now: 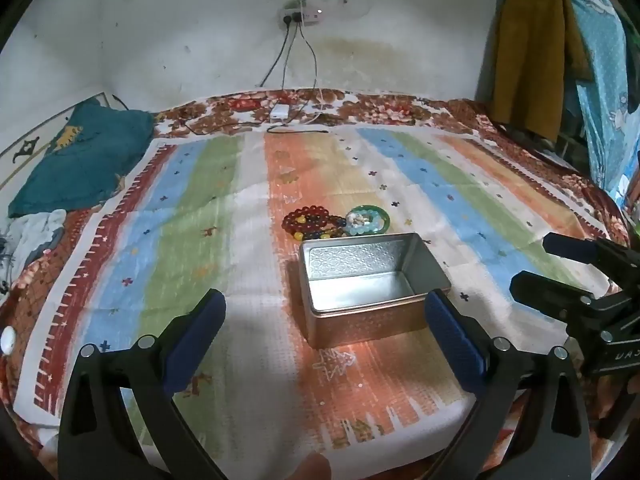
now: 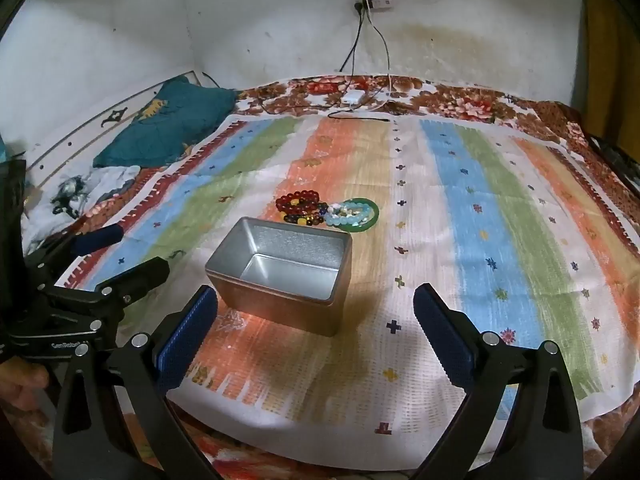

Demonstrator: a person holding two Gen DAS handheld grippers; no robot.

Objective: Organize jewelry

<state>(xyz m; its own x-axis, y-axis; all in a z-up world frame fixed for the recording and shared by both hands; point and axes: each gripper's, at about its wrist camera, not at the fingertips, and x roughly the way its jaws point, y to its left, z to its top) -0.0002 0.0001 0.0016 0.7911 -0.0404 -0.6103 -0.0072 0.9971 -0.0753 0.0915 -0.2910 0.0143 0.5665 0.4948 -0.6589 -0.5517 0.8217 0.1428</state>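
Observation:
An open, empty metal tin [image 1: 360, 326] [image 2: 276, 308] stands on the striped cloth. Just behind it lies a small heap of jewelry: a red bead bracelet [image 1: 308, 216] [image 2: 298, 199], darker amber beads [image 2: 304, 219], pale blue beads [image 2: 346, 219] and a green bangle [image 1: 386, 218] [image 2: 371, 210]. My left gripper [image 1: 325, 300] [image 2: 138, 250] hovers open in front of the tin's left side, nothing between its blue pads. My right gripper [image 2: 316, 293] [image 1: 538, 262] is also open and bare, in front of the tin to the right.
The striped cloth [image 1: 192, 216] covers a floral bedsheet [image 2: 460, 104]. A teal pillow [image 1: 80, 168] lies at the far left. A white charger [image 1: 279, 113] and cables run from a wall socket [image 2: 372, 0]. Clothes [image 1: 532, 60] hang at the right.

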